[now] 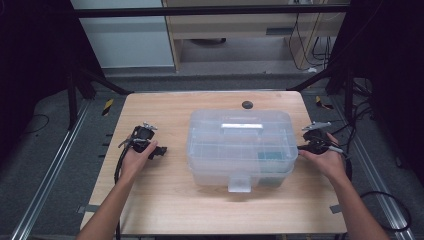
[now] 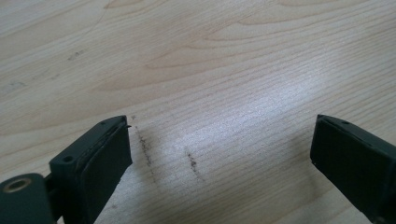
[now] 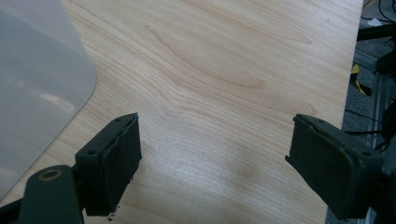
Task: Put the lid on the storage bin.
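— What do I have outside the work itself?

— From my seat, a pale wooden tabletop (image 1: 165, 200) with a small dark round disc (image 1: 247, 105) near its far edge. Up close I see faint dark scuff marks (image 2: 144, 147) on the grain.

— And beyond it?

— Grey floor (image 1: 50, 130), metal rails (image 1: 47, 180) down both sides, yellow-and-black tape (image 1: 107, 106) at the far corners, and loose cables (image 1: 310, 45) by a light wooden cabinet (image 1: 240, 30).

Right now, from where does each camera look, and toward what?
High view: above the person's side, facing forward and down on the table and clear box; both forearms show.
Left gripper view: on the left gripper, facing bare wood.
Right gripper view: on the right gripper, sharing the box's corner with the high view.
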Available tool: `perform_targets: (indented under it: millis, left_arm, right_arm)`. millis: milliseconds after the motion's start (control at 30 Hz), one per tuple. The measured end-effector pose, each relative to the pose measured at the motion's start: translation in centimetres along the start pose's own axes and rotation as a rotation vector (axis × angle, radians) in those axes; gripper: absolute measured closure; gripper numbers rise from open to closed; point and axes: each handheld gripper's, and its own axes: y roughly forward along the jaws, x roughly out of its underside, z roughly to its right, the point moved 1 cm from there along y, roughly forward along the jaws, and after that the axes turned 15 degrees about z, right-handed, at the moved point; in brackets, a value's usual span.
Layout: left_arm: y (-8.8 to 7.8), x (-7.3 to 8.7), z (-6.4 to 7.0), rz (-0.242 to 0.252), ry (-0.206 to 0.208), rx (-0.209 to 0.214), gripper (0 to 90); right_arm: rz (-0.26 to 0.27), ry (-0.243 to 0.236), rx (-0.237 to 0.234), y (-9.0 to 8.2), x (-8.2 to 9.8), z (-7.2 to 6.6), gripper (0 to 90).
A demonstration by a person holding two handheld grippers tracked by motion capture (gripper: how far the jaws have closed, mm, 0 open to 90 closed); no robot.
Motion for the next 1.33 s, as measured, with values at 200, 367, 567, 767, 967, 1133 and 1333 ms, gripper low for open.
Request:
perform_targets:
  millis: [200, 367, 567, 767, 967, 1133, 1333]
  left_arm:
    - [0.5, 0.4, 0.0, 0.031, -0.044, 0.004, 3.2]
    - [0.6, 0.8, -0.1, 0.063, -0.052, 0.005, 1.0]
    - [0.7, 1.3, 0.1, 0.123, -0.064, -0.003, 0.0]
    - [0.7, 1.8, 0.2, 0.171, -0.068, -0.012, 0.0]
    - [0.7, 1.8, 0.2, 0.171, -0.068, -0.013, 0.0]
    - [0.7, 1.8, 0.2, 0.171, -0.068, -0.012, 0.0]
    - [0.6, 1.8, 0.2, 0.171, -0.071, -0.017, 0.0]
  right_arm:
    - [0.019, 0.045, -0.001, 0.9, 0.2, 0.2, 16.7]
    - [0.022, 0.068, -0.010, 1.2, 0.5, 0.3, 16.4]
    - [0.020, 0.090, -0.019, 1.8, 1.0, 0.1, 16.1]
    - [0.035, 0.123, -0.030, 2.0, 1.3, -0.1, 16.1]
    - [0.094, 0.161, -0.024, 1.9, 2.1, -0.4, 16.0]
    - [0.111, 0.171, -0.005, 1.8, 2.4, -0.7, 9.4]
    - [0.076, 0.191, 0.030, 2.0, 2.3, -1.2, 0.3]
